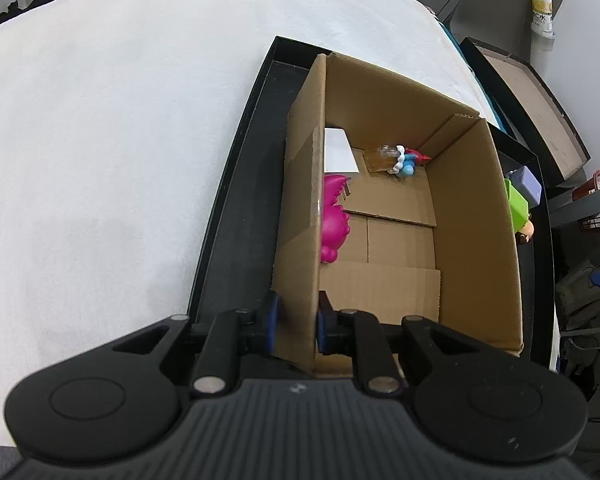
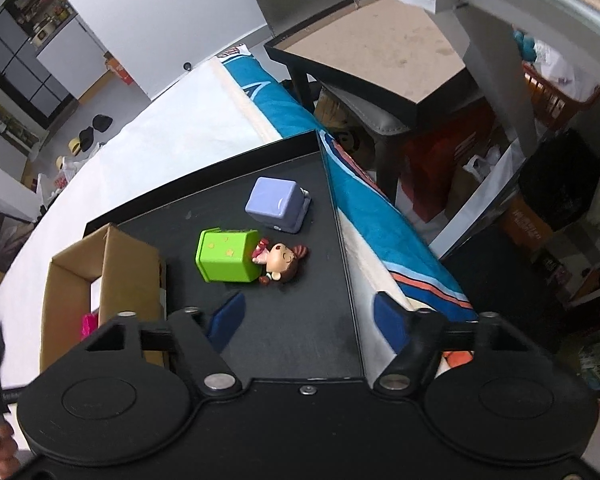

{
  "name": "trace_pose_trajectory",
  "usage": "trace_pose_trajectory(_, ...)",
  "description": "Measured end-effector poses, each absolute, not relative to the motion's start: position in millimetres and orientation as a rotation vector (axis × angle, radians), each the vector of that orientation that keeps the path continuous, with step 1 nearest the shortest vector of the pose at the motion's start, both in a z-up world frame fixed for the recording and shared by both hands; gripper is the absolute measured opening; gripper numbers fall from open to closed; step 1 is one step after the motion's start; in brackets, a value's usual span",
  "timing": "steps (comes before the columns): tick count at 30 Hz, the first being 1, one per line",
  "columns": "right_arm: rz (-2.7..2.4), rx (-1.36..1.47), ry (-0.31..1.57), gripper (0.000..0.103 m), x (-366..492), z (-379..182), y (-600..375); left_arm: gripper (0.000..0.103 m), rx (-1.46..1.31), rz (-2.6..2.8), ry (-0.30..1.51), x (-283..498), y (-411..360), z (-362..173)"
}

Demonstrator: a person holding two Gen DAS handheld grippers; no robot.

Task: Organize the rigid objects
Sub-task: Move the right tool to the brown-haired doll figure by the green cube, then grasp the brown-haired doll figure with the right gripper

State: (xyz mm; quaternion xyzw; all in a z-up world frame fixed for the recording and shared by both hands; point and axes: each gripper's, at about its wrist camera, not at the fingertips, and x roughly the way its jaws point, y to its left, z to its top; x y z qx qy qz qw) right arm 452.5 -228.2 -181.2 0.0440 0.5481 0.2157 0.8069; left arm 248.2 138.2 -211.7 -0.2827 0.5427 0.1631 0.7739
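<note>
Two grippers share the work: left gripper (image 1: 296, 322) pinches the cardboard box (image 1: 472, 216) wall, steadying it in the black tray (image 2: 284, 320). Right gripper (image 2: 306, 320), spread and empty, hangs at lower centre, below the green cube toy (image 2: 224, 254) and doll figure (image 2: 282, 262), probably next for boxing.

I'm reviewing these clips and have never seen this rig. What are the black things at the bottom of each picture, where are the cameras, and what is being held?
No robot here: a person carries a two-finger tool in each hand, and each tool has a wide-angle camera looking along its fingers, so the black shapes are the tools themselves. The left-hand view shows the left tool clamped on the wall of a cardboard box standing in a black tray on a white cloth. Inside the box lie a pink toy and a small blue-and-red toy. The right-hand view shows the right tool open and empty above the tray, near a green cube, a doll figure and a lilac cube.
</note>
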Motion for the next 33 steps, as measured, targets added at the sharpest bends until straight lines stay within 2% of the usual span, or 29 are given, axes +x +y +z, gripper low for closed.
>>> trace_pose_trajectory(2, 0.460, 0.116, 1.179, 0.058, 459, -187, -226, 0.017, -0.612, 0.356, 1.173, 248, 138, -211)
trace_pose_trajectory(4, 0.467, 0.150, 1.196, 0.058, 465, -193, -225, 0.017, -0.613, 0.361, 1.171, 247, 137, -212)
trace_pose_trajectory(17, 0.443, 0.326, 1.235, 0.059, 485, -231, -212, 0.017, -0.583, 0.365, 1.183, 251, 135, -213)
trace_pose_trajectory(33, 0.418, 0.290, 1.230, 0.061, 497, -263, -186, 0.016, -0.546, 0.362, 1.195, 256, 132, -218)
